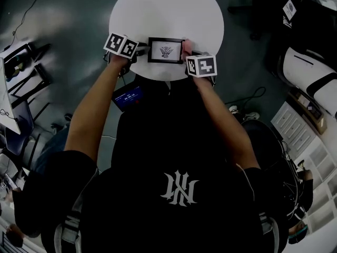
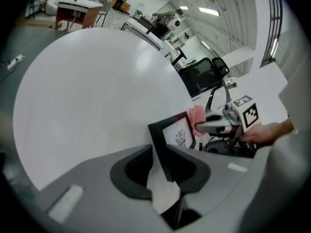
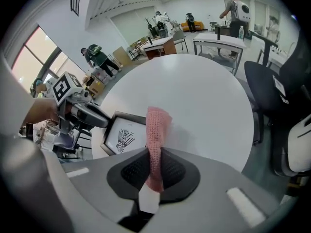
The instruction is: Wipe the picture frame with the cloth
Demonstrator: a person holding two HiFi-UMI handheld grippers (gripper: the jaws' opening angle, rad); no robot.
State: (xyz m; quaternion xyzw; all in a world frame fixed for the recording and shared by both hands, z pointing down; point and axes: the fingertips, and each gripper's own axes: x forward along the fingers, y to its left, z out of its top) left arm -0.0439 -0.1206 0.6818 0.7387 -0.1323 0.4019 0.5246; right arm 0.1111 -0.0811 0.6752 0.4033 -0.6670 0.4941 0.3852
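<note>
- Frame grasp: left gripper (image 2: 158,168) has its fingers (image 2: 131,171) narrow and closed on the left edge of the picture frame (image 2: 175,136), the black border pinched between them.
- Picture frame sits at the near edge of the round white desk (image 1: 163,9), right in front of the person, printed face up toward the head camera. Cannot tell if its bottom rests on the desk or is lifted.
- Right gripper (image 3: 154,171) has its fingers (image 3: 177,171) clamped on the pink cloth (image 3: 156,127). The cloth stands up out of them as a folded strip.
- Cloth tip is at the frame's right side. It looks touching or just beside the right border near a corner, exact contact unclear.
- Progress, my read: pick-up of both items is done and the cloth is brought to the frame, so wiping is at its start or in hand.
- No view shows dust or marks, so how much is already wiped cannot be told.
- Left to do, as judged: pass the cloth over the glass and the remaining borders.
</note>
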